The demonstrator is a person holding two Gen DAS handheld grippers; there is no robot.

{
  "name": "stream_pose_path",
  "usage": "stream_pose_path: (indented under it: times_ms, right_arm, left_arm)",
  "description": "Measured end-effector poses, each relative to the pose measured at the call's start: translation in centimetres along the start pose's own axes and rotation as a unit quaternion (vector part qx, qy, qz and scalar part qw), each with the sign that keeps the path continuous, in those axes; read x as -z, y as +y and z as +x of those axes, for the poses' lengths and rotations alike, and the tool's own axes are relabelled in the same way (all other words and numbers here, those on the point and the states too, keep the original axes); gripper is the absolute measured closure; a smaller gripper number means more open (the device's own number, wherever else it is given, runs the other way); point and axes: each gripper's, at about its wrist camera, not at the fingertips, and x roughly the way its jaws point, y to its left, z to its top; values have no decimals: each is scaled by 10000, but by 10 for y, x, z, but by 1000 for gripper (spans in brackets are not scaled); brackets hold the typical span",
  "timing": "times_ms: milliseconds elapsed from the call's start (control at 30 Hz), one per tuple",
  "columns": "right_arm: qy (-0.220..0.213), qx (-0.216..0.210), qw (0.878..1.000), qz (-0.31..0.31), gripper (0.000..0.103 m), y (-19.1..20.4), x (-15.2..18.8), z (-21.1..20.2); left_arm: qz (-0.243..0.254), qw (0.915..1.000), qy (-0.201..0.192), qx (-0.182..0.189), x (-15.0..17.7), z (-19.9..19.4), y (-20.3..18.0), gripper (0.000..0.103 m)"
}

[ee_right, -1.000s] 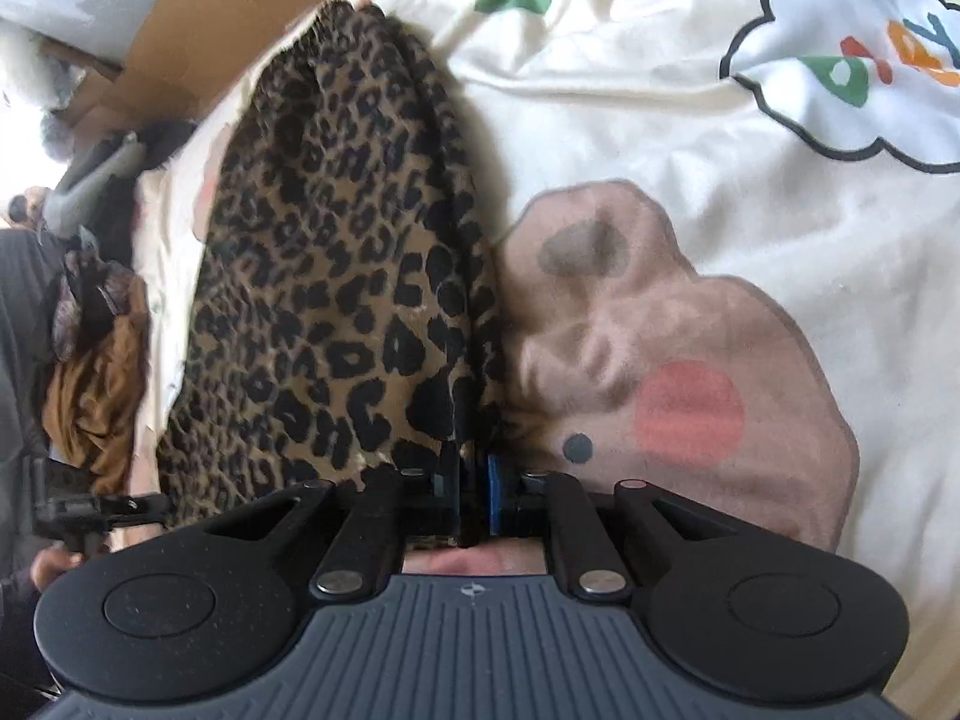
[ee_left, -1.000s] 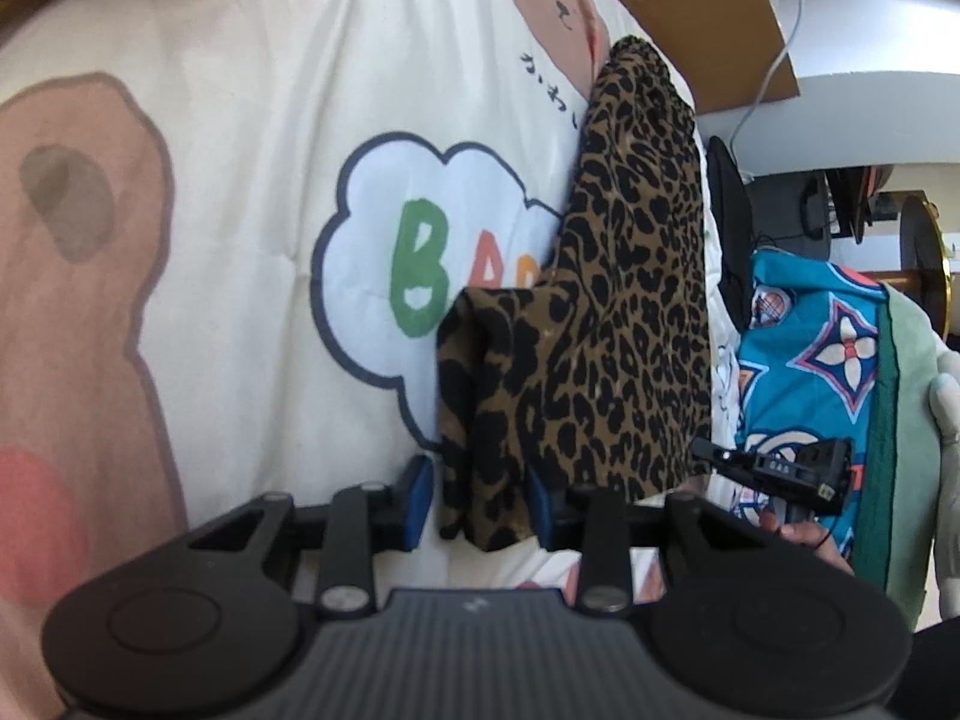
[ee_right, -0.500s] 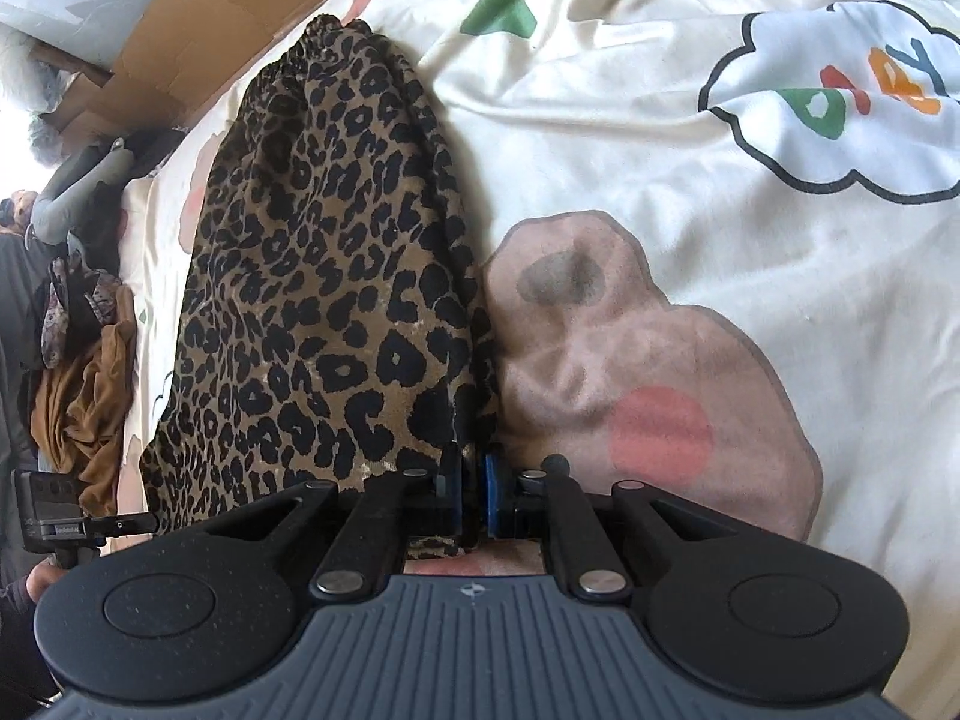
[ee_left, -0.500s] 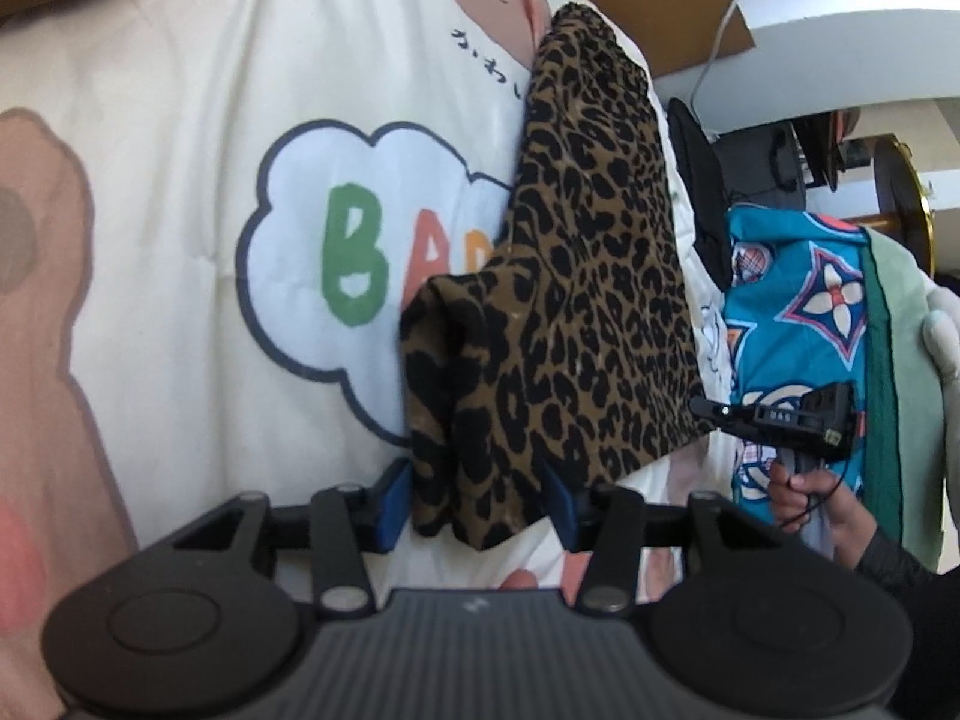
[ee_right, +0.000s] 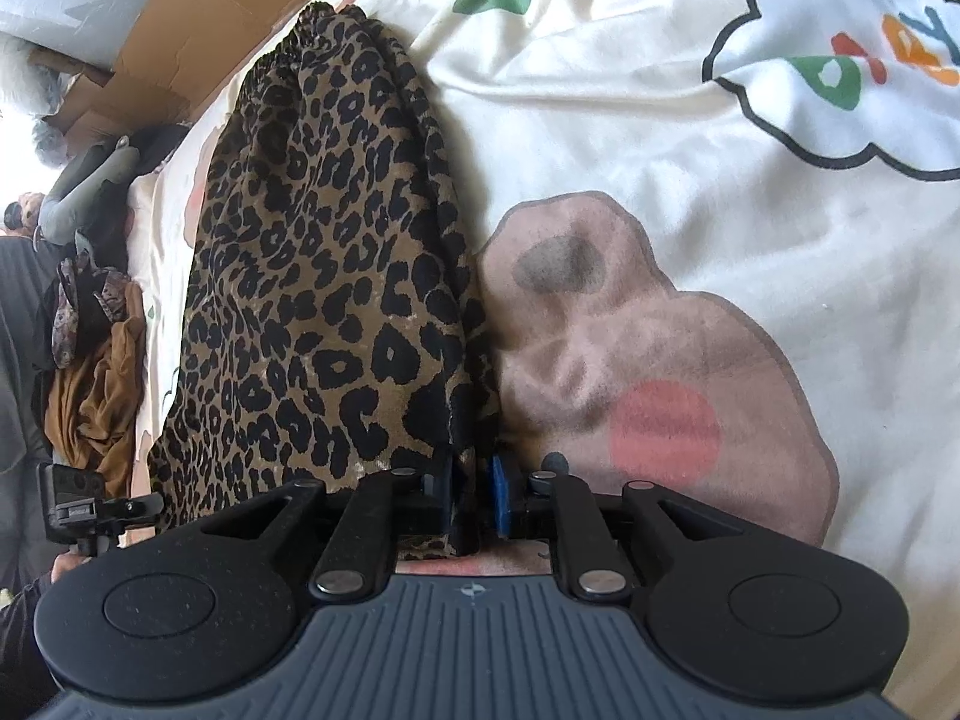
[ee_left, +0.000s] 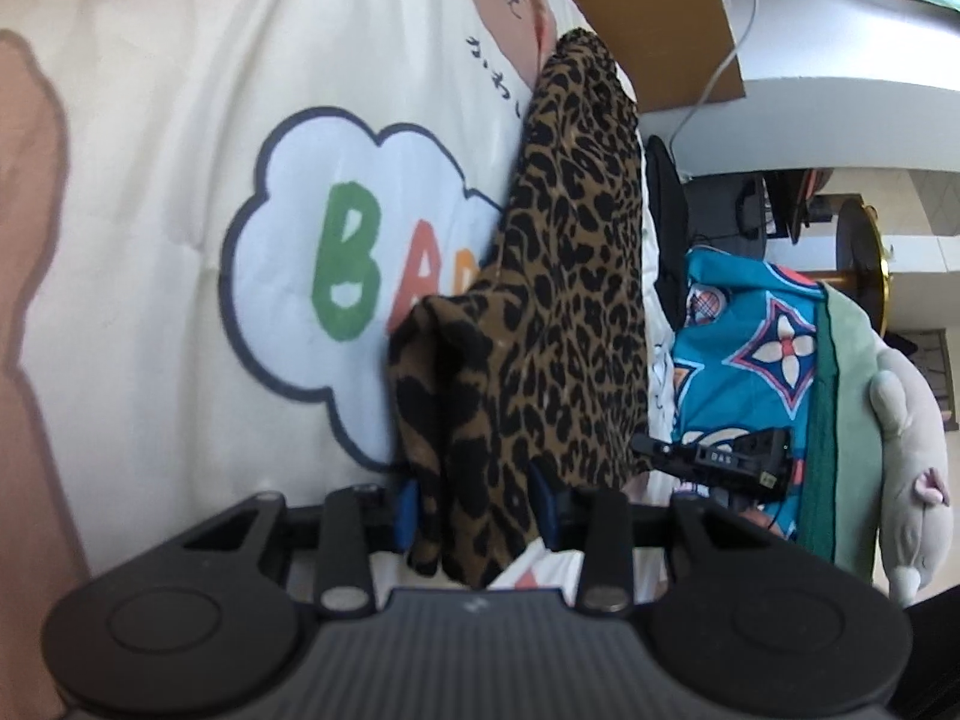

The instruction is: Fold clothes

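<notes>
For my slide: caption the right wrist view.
Right gripper pinching the edge of a brown leopard-print garment on a cream cartoon-print bedsheet.

A home bedroom: cartoon-print bedsheet [ee_right: 600, 120], plush toy [ee_left: 900, 450], heaped clothes [ee_right: 96, 384], cardboard box [ee_left: 648, 18]

Right gripper [ee_right: 474, 501] eased slightly (maybe) on leopard garment [ee_right: 324, 300].

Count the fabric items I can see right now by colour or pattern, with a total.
Leopard-print garment, held by the left gripper and the right gripper: 1
Cream cartoon-print bedsheet: 1
Blue patterned cloth: 1
Brown bundled garment: 1
Grey plush toy: 1
Total: 5
</notes>
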Motion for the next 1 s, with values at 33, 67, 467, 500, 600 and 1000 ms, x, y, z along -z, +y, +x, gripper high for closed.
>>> stream_pose_path:
  times_ms: [33, 67, 467, 500, 600, 1000]
  right_arm:
    - [35, -64, 10000, -3, 77, -1, -1, 2]
    - [61, -171, 9998, 13, 73, -3, -2, 3]
    - [220, -502, 9984, 100, 98, -6, -9, 8]
    - [208, -480, 9986, 80, 98, -4, -8, 6]
    - [95, -423, 9990, 75, 99, 3, -5, 0]
    - [112, -815, 9966, -1, 99, 27, 16, -41]
  left_arm:
    - [12, 10000, 20, 13, -1, 2, 0, 63]
    - [21, 10000, 39, 26, -1, 3, 0, 63]
    - [-105, 9998, 181, 6, -1, 3, -8, 94]
    - [-69, 9998, 167, 19, -1, 1, -11, 95]
    - [-27, 9998, 40, 172, 1, -10, -22, 95]
    - [168, 9993, -38, 317, 28, -57, -63, 95]
